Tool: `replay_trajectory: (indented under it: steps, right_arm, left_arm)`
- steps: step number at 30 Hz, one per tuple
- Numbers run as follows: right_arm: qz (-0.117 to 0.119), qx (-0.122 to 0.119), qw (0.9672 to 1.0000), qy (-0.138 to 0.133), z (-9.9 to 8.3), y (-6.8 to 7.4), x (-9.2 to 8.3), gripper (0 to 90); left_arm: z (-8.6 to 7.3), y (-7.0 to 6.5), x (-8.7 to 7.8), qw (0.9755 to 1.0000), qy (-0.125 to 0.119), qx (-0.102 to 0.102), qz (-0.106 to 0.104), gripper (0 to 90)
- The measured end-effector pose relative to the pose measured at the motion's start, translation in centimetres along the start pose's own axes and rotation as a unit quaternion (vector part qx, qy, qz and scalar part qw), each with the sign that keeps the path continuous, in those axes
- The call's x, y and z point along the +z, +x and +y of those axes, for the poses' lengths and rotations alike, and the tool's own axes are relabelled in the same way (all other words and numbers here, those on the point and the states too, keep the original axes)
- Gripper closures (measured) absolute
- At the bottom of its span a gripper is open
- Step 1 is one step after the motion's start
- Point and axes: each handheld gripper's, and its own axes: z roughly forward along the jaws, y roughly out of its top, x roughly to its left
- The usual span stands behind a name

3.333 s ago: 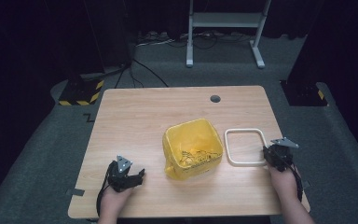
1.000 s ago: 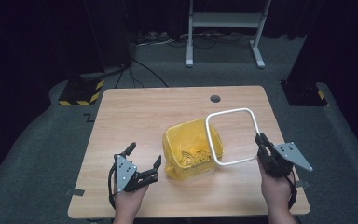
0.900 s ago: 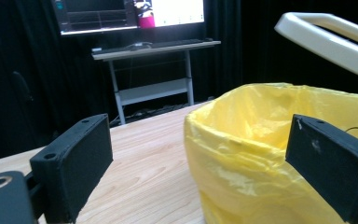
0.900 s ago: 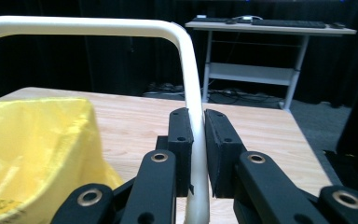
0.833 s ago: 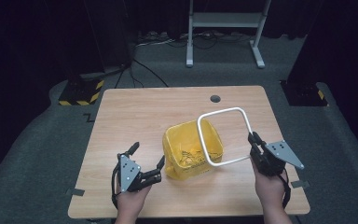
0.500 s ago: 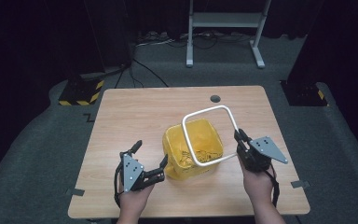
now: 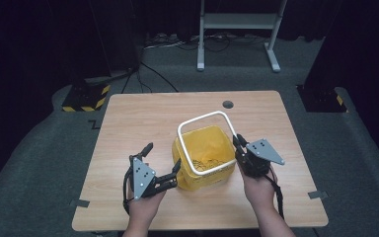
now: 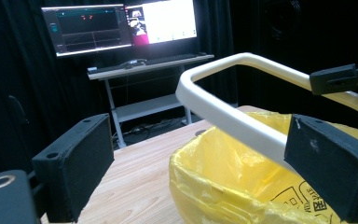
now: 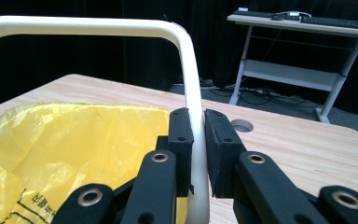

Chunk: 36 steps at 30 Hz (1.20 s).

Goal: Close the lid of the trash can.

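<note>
Overhead, right gripper [image 7: 238, 143] clamping white frame [image 7: 203, 143], seemingly above yellow-lined bin [image 7: 205, 163], left gripper [image 7: 164, 163] spread wide

Frame [image 7: 203, 143] over the bin [image 7: 205, 165], apparently not seated; grippers flank it

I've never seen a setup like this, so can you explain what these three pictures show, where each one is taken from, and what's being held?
A person sits at a light wooden table and holds a hand-operated black two-jaw tool in each hand. One picture looks down from above; the other two come from small cameras riding on each tool, looking along its jaws. On the table stands a small bin lined with a yellow plastic bag. The right gripper is shut on a white rounded-square plastic frame, holding it tilted over the bin's mouth. The left gripper is open, one jaw beside the bin's near corner, gripping nothing. Behind the table stands a white desk with monitors.
</note>
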Motion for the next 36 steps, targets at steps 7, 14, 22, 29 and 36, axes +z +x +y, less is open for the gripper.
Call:
replay_trajectory:
  steps: [7,14,22,29,36]
  right_arm:
    - [0.004,-0.005,0.9999,0.010,-0.3,0.5,0.4,81.8]
    - [0.006,-0.006,0.9998,0.019,-0.4,0.8,0.7,81.8]
    - [0.007,-0.007,0.9997,0.022,-0.5,0.9,0.6,81.8]
    - [0.005,-0.006,0.9996,0.025,-0.5,0.8,0.5,81.9]
    - [0.003,-0.009,0.9996,0.029,-0.8,0.9,0.5,81.8]
  left_arm:
    - [-0.1,-0.2,0.3,1.0000,0.005,0.003,-0.002,8.7]
    - [-0.3,-0.5,0.6,0.9999,0.011,0.002,-0.004,9.4]
    - [-0.7,-0.6,0.8,0.9999,0.015,0.002,-0.008,9.6]
    - [-0.6,-0.6,0.8,0.9999,0.012,0.004,-0.007,9.8]
    - [-0.5,-1.0,0.8,0.9999,0.010,0.005,-0.011,9.8]
